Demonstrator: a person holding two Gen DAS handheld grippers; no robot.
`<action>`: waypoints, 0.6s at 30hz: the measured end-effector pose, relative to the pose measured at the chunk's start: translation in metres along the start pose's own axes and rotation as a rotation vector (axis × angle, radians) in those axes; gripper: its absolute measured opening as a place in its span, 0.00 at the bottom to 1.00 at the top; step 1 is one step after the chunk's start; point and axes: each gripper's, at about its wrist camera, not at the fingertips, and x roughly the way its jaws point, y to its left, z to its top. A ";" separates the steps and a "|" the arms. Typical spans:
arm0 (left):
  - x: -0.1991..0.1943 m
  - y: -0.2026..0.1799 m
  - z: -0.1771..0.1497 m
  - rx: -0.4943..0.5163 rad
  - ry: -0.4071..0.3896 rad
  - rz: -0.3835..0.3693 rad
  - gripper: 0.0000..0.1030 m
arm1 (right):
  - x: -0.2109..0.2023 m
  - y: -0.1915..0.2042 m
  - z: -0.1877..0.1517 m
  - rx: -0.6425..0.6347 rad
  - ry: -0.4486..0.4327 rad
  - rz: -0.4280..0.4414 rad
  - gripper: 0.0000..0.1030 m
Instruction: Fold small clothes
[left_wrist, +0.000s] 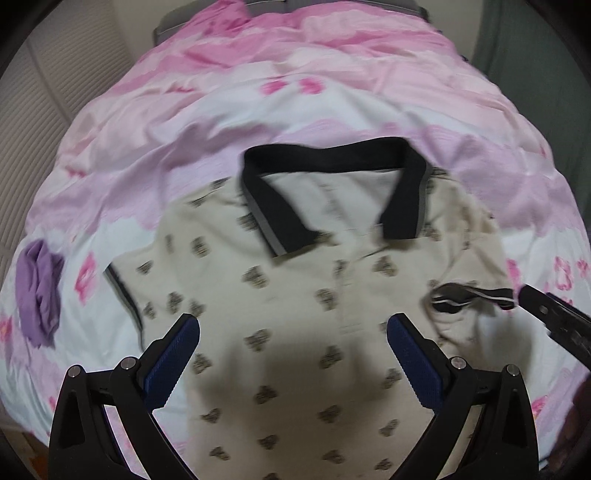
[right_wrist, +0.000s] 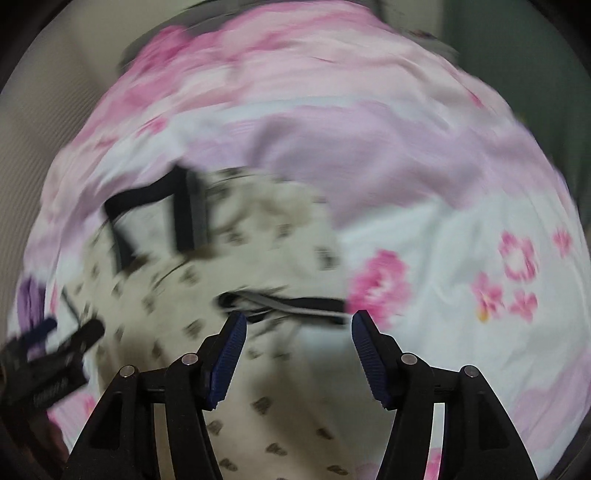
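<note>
A cream polo shirt (left_wrist: 295, 295) with a dark repeated print and a black collar (left_wrist: 332, 158) lies face up on the bed. Its right sleeve (left_wrist: 469, 295), with a black striped cuff, is bunched inward. My left gripper (left_wrist: 293, 325) is open and empty above the shirt's chest. My right gripper (right_wrist: 299, 321) is open and empty just short of the black sleeve cuff (right_wrist: 295, 304); the shirt (right_wrist: 229, 280) lies left of it. The right gripper's fingertip (left_wrist: 546, 310) shows at the right edge of the left wrist view, and the left gripper (right_wrist: 55, 350) at the left of the right wrist view.
The bed is covered by a pink and white floral quilt (left_wrist: 332, 74). A crumpled purple garment (left_wrist: 38, 291) lies on it left of the shirt. A ribbed pale wall (left_wrist: 55, 92) runs along the left and a dark green surface (left_wrist: 535, 55) stands at the far right.
</note>
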 end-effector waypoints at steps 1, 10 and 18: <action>-0.001 -0.006 0.002 0.011 -0.005 -0.004 1.00 | 0.003 -0.012 0.002 0.037 0.004 0.005 0.59; -0.002 -0.017 0.005 0.050 -0.010 0.006 1.00 | 0.046 -0.034 0.005 0.172 0.075 0.070 0.59; -0.001 -0.009 0.003 0.023 0.002 0.012 1.00 | 0.064 -0.037 0.013 0.192 0.096 0.130 0.21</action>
